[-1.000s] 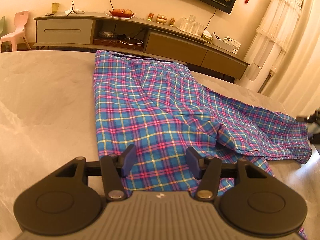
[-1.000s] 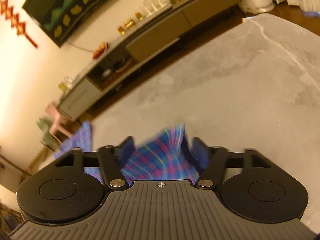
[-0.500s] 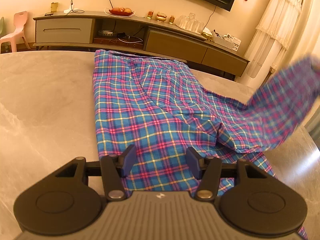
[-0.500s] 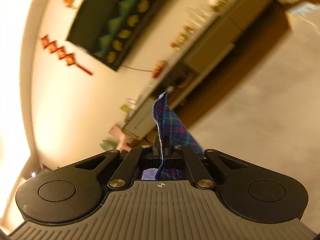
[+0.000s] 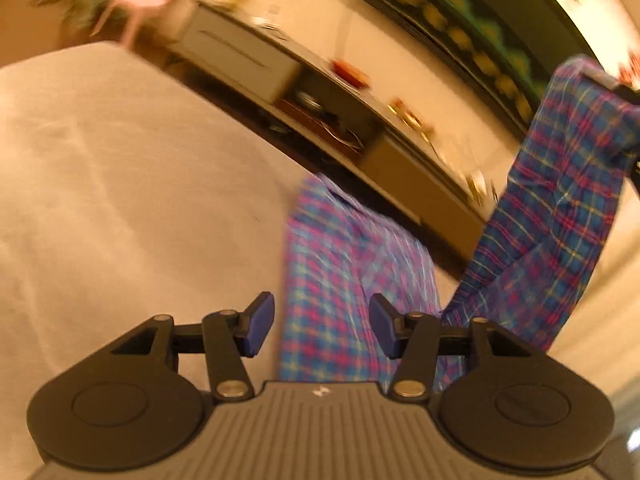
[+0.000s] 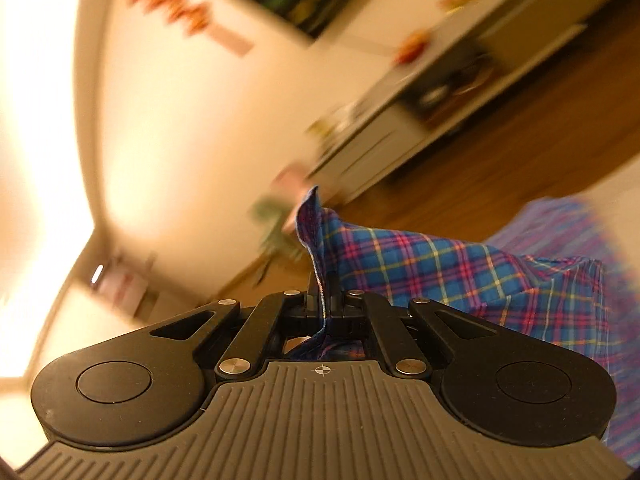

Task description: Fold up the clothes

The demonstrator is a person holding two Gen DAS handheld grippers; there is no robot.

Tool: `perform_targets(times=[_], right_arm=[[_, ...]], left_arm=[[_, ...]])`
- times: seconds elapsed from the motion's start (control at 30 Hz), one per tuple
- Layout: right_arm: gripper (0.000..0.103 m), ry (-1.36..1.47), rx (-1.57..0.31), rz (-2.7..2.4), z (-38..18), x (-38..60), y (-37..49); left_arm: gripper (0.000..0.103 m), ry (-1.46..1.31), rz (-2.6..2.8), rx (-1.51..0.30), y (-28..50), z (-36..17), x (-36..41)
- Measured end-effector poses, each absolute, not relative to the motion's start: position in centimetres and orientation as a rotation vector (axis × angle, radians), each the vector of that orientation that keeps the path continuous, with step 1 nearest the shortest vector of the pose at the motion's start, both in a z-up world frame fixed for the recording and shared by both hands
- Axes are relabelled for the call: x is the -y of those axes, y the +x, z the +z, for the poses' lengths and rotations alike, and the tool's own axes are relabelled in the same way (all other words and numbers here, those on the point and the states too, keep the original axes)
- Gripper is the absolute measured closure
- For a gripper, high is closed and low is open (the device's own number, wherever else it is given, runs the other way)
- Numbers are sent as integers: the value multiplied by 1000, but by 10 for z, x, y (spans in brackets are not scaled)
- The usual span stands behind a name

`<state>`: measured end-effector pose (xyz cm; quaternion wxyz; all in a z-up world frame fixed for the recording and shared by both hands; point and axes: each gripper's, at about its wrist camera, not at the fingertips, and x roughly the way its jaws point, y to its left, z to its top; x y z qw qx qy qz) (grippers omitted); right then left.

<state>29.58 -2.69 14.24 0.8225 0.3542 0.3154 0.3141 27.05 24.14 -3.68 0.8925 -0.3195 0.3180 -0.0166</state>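
One end of the trousers (image 6: pixel 440 264) is clamped in the right gripper (image 6: pixel 322 300) and lifted at two o'clock, while the left gripper (image 5: pixel 320 326), closing on nothing, is held over the rest, unfolded.

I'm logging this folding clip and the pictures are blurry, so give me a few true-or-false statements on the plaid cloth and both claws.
1. The right claw is shut on the plaid cloth. True.
2. The left claw grips the cloth. False: its jaws are closing but its pads touch nothing.
3. All of the cloth lies flat on the table. False: one end hangs lifted.
4. A long low cabinet stands behind the table. True.
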Motion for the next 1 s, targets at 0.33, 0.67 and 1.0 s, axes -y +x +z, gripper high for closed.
perform_targets(times=[0.33,0.67,1.0], right_arm=[[103,581,-779,565,80,-1,294],[96,329,-937,276,-45,89,311],[83,461,-864,458,-33,108,298]], left_arm=[[51,-707,14,-712,266,-37,-257],[51,-633,-61,-680,259,-37,-231],[51,-504,-198,-700,257,-50,-192]])
